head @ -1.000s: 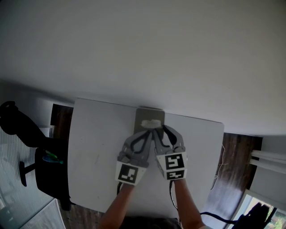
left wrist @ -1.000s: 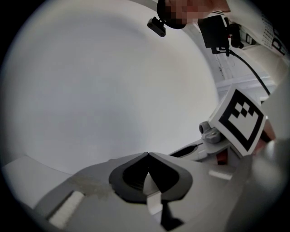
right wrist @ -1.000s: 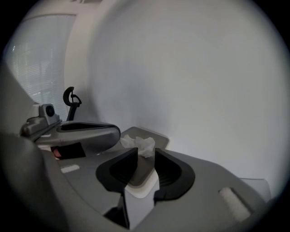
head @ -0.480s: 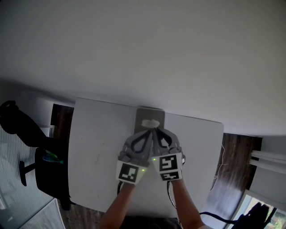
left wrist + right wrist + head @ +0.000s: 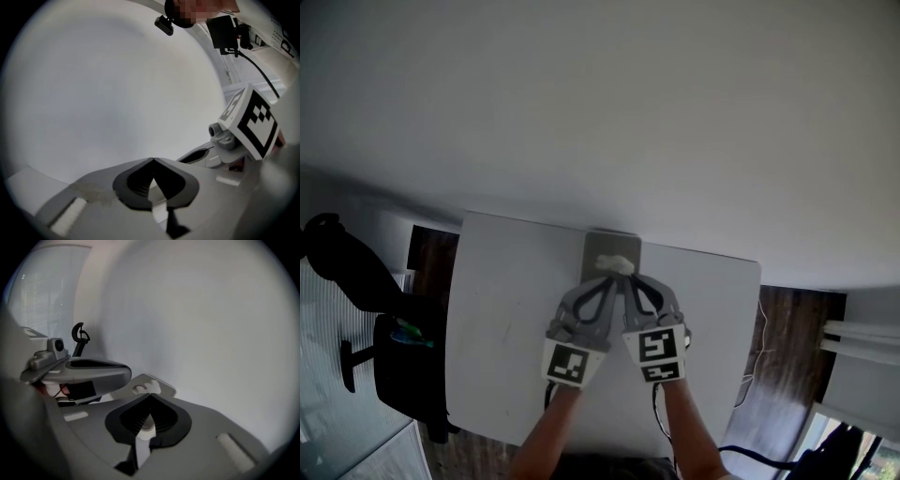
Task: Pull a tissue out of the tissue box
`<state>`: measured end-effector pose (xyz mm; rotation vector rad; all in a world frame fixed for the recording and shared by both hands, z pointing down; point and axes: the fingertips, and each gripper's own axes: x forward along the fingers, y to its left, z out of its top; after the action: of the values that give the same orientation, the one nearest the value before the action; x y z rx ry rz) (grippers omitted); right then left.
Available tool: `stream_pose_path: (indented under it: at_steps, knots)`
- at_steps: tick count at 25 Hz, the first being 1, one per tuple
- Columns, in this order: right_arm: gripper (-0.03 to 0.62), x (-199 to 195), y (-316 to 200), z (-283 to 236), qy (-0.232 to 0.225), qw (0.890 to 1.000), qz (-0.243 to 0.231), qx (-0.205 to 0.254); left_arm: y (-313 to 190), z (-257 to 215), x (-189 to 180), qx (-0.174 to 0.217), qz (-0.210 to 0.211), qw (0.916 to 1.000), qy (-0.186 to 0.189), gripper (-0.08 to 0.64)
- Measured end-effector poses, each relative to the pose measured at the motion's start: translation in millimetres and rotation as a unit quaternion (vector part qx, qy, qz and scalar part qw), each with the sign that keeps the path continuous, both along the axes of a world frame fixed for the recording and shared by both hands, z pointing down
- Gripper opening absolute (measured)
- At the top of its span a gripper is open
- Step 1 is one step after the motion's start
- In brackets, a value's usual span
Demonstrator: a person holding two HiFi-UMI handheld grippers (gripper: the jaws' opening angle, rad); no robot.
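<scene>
A grey tissue box [image 5: 598,248] lies at the far edge of the white table [image 5: 506,300], against the wall. A white tissue [image 5: 617,264] sticks up from its slot. Both grippers lie side by side just in front of it, tips together at the tissue. My right gripper [image 5: 626,277] is shut, its tips meeting at the base of the tissue [image 5: 149,387] on the box [image 5: 165,390], with a pale bit showing between the pads. My left gripper [image 5: 614,277] is shut too [image 5: 153,160], with nothing seen in it. The right gripper's marker cube [image 5: 251,122] shows beside it.
A plain white wall rises right behind the box. A black office chair [image 5: 342,267] and a dark bin [image 5: 408,361] stand left of the table. Dark wood floor [image 5: 792,328] and a cable lie to the right.
The right gripper's jaws, spread wide a second ago, have closed at the tissue. The left gripper and both hands stayed put.
</scene>
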<state>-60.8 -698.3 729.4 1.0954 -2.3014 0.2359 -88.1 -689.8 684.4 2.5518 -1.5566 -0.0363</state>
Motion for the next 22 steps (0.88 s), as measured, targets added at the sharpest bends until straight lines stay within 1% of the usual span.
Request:
stream_pose_path:
  at_steps: [3,8,14,22]
  knots:
    - [0.009,-3,5,-12,-0.004,1.0,-0.002,0.008,6,-11,-2,0.012,0.002,0.9999,-0.004,-0.008]
    - [0.009,-2,10,-47,-0.012,1.0,-0.005,0.02,15,-39,-2,0.012,-0.001,0.9999,-0.006,-0.008]
    - [0.009,0,22,-87,-0.018,0.999,-0.01,0.037,30,-73,-2,0.024,-0.003,0.9996,-0.014,-0.008]
    - [0.009,5,45,-141,-0.033,0.998,-0.006,0.052,61,-115,2,0.029,0.007,0.9988,-0.038,-0.008]
